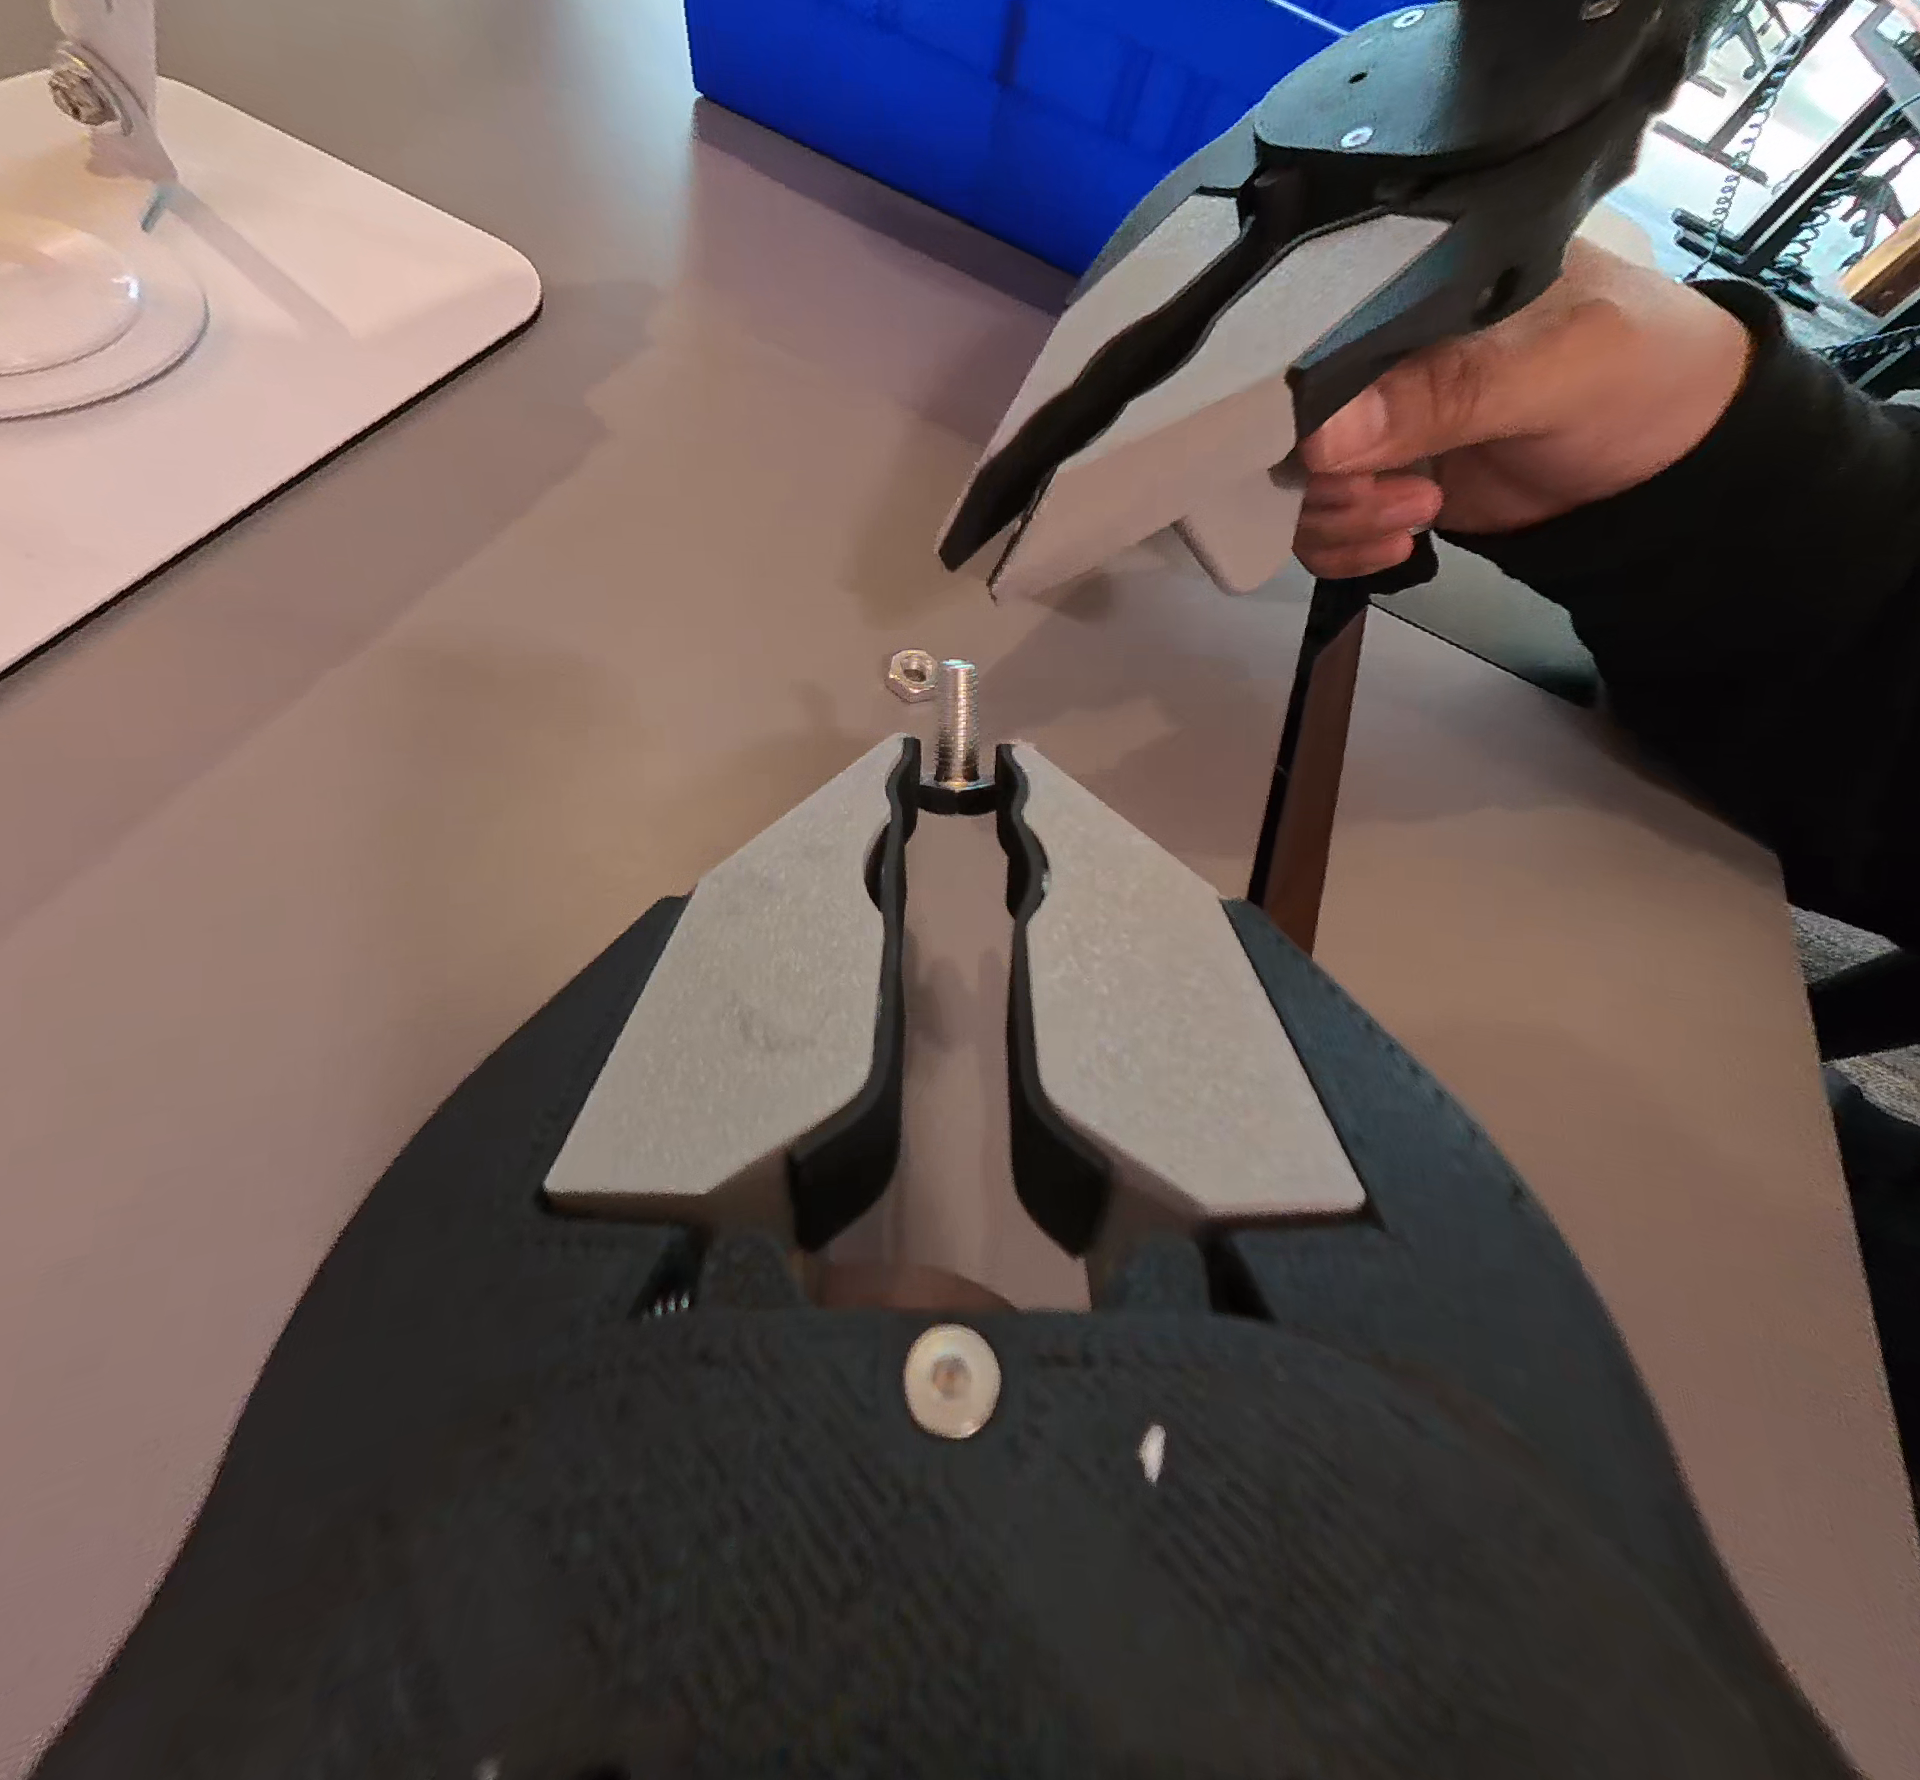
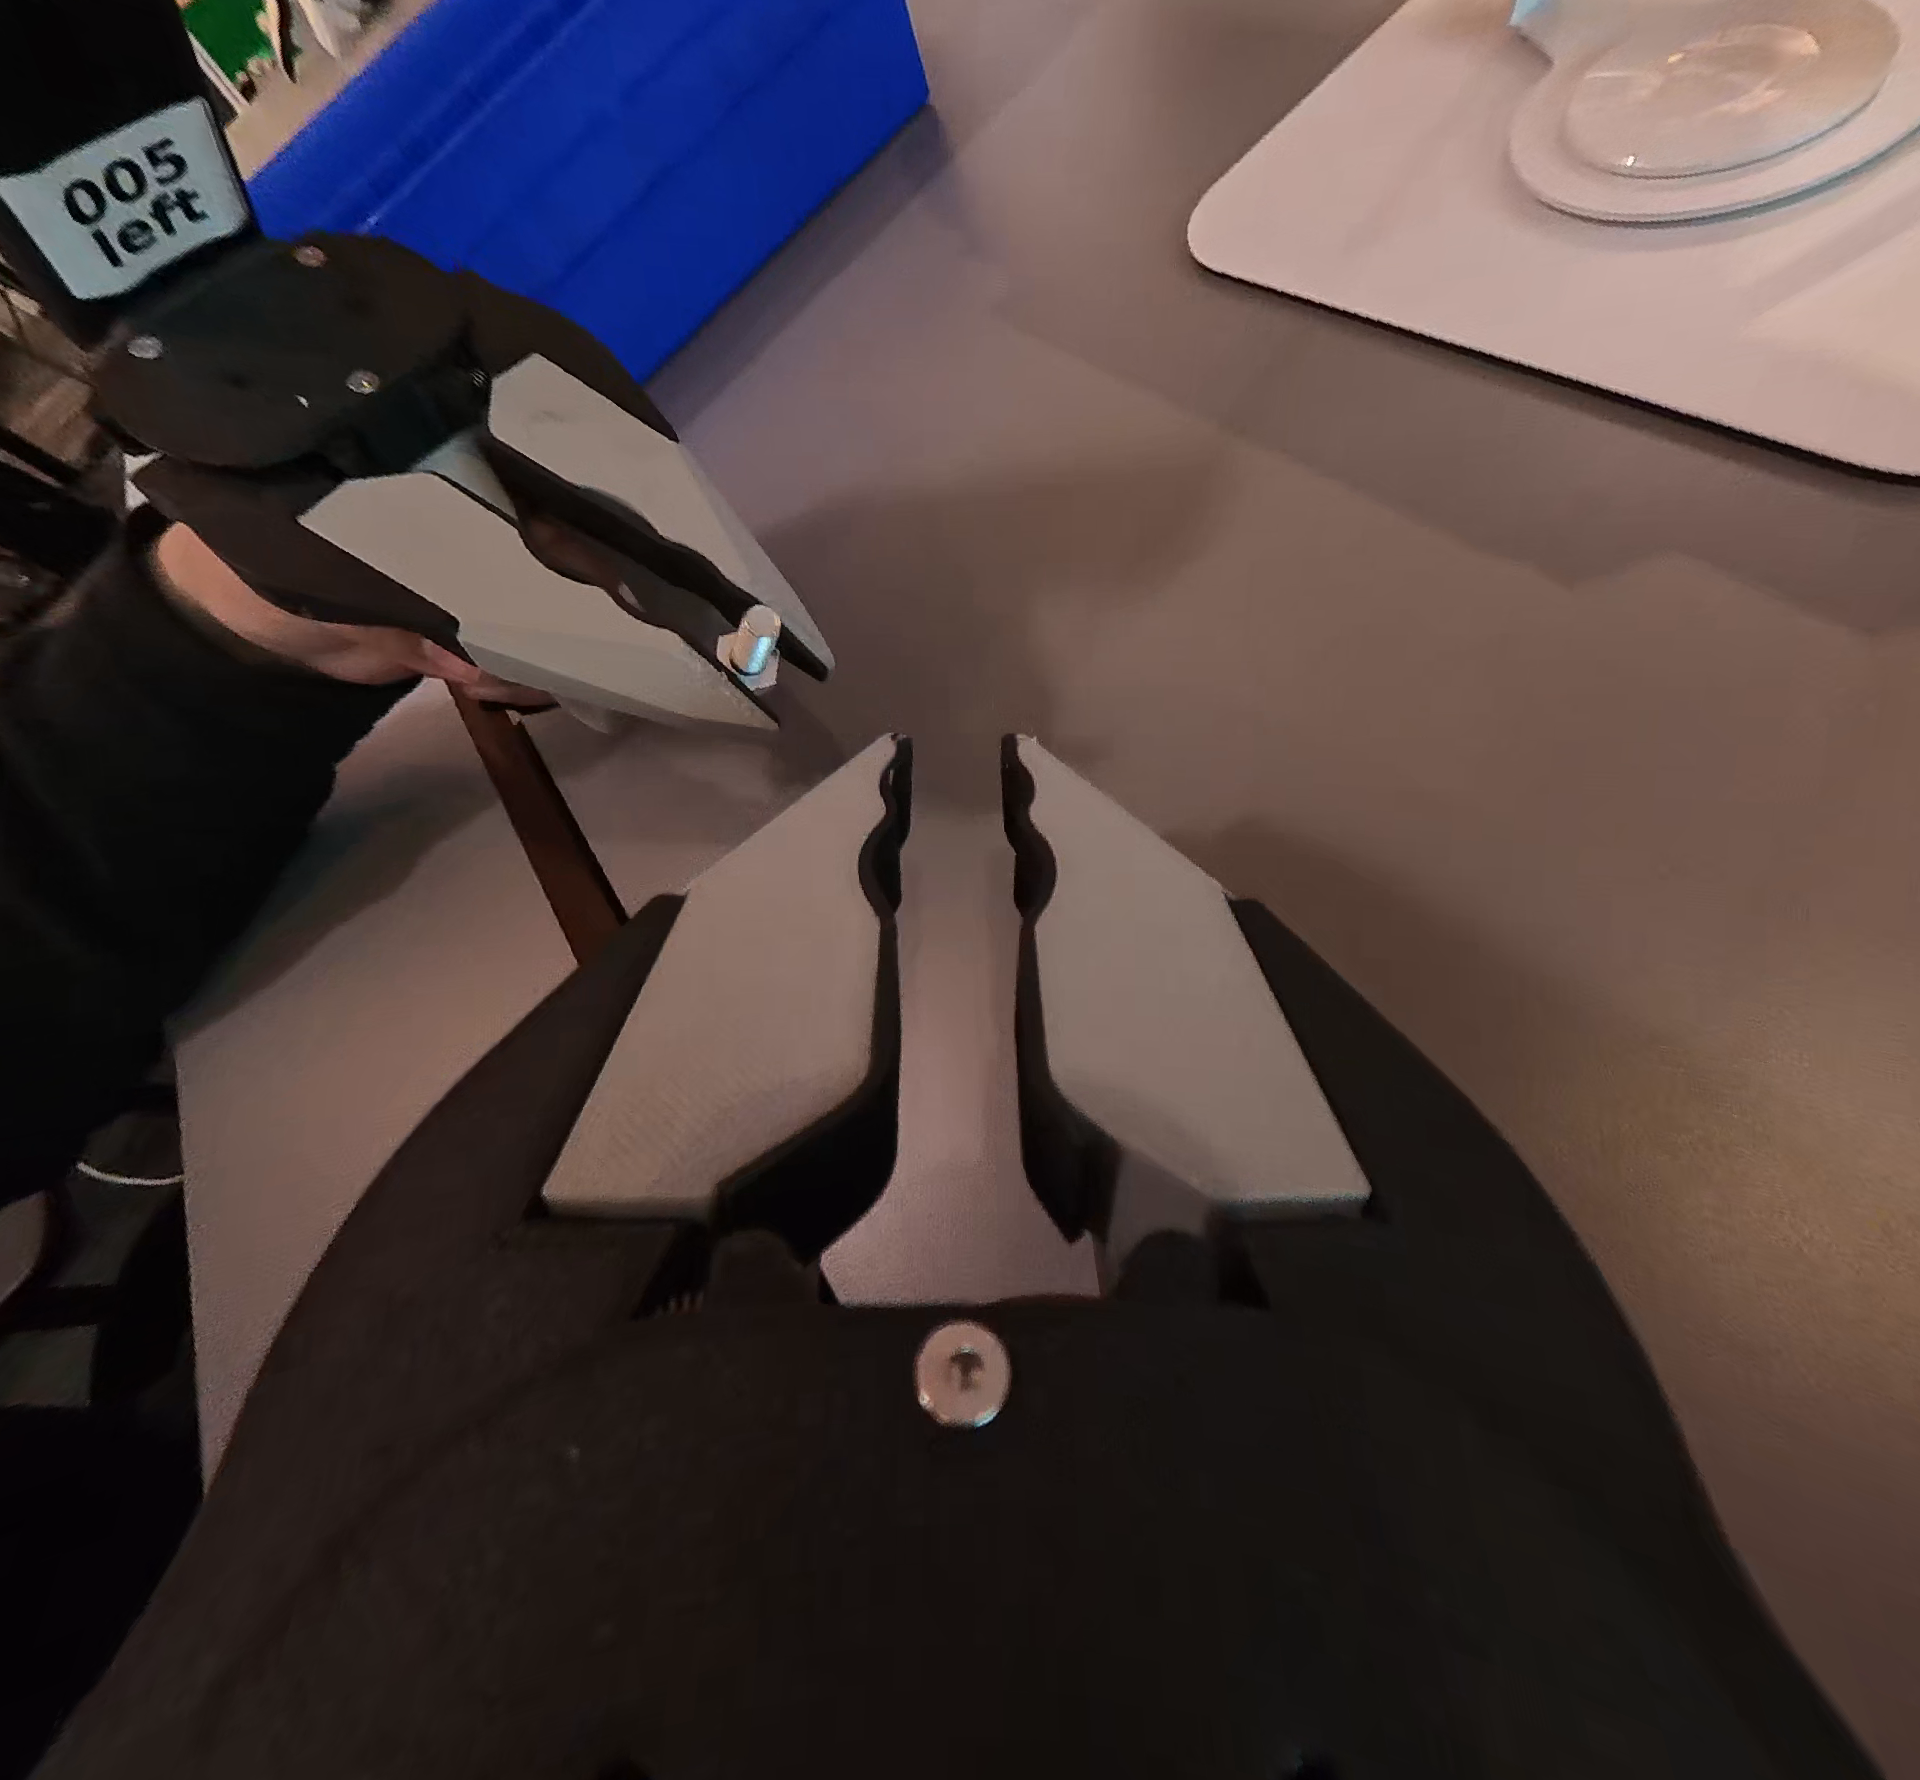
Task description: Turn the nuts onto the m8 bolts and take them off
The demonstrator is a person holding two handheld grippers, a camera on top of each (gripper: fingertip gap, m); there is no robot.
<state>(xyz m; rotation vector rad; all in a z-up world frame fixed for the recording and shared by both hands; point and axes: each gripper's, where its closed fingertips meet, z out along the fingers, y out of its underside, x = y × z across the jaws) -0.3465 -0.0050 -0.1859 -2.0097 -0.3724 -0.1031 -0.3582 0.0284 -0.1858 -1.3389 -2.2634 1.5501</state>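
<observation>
Left gripper (image 1: 958, 762) clamps a bolt (image 1: 956, 724) by its half-hidden head; nut (image 1: 912, 669) lies beyond; right gripper (image 2: 956, 762) gapes empty.

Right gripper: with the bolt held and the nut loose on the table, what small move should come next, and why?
Probably lower the right gripper onto the nut and close on it. The left gripper already clamps the bolt by its head, thread bare and pointing up, while the nut lies flat on the table just beyond it. The right gripper hovers empty above, its fingers slightly apart.
</observation>
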